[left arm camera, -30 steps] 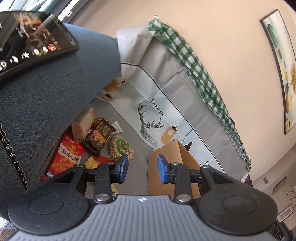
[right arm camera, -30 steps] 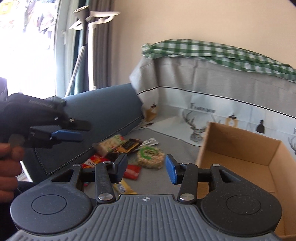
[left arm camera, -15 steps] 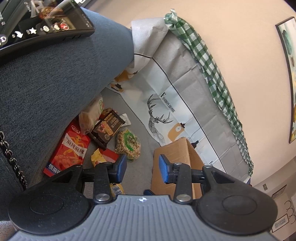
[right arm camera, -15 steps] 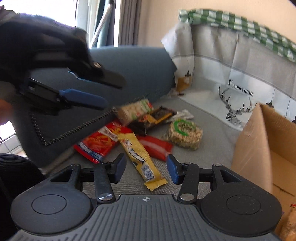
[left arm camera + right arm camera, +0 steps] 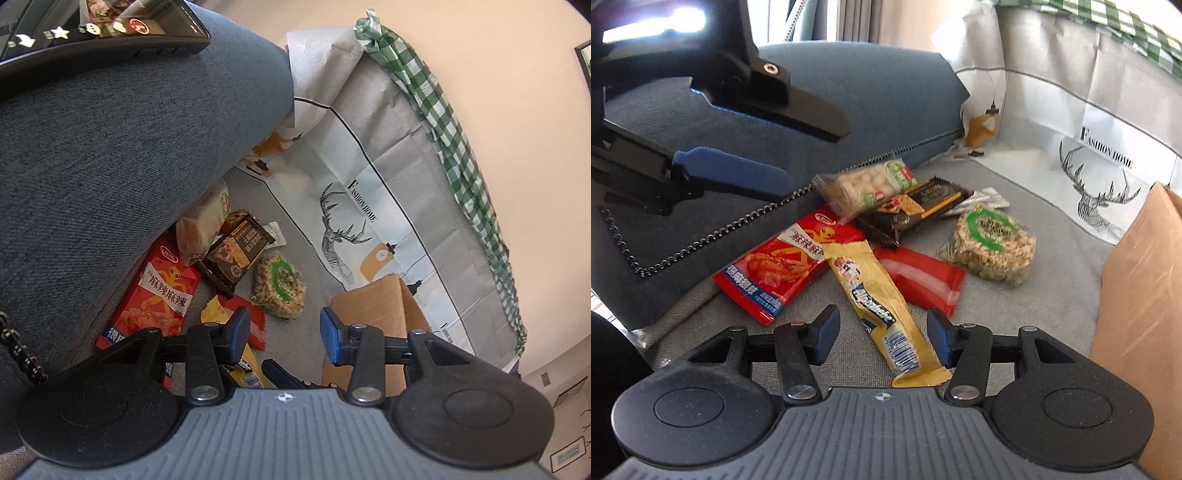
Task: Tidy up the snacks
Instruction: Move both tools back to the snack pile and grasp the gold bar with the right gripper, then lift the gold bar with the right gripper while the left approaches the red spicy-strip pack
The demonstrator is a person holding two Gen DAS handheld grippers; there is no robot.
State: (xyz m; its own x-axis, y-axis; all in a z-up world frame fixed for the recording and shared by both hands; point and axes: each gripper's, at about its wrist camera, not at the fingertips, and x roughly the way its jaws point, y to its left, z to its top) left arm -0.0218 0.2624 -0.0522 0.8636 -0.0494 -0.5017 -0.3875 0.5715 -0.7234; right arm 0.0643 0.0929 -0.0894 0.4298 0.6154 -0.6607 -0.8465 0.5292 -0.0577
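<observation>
- We see our right gripper (image 5: 882, 334) parted and empty, poised above the yellow snack bar (image 5: 875, 295), not pinching it.
- Our left gripper (image 5: 284, 332), at ten o'clock in the right view, is opening, empty.
- Snacks lie on the grey cushion (image 5: 1052, 236); the cardboard box (image 5: 1141, 314) stands at three o'clock.

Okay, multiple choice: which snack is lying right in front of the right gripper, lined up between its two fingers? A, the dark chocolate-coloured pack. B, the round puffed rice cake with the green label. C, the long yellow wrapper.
C: in the right wrist view the long yellow wrapper runs toward the open gap of the right gripper.
</observation>
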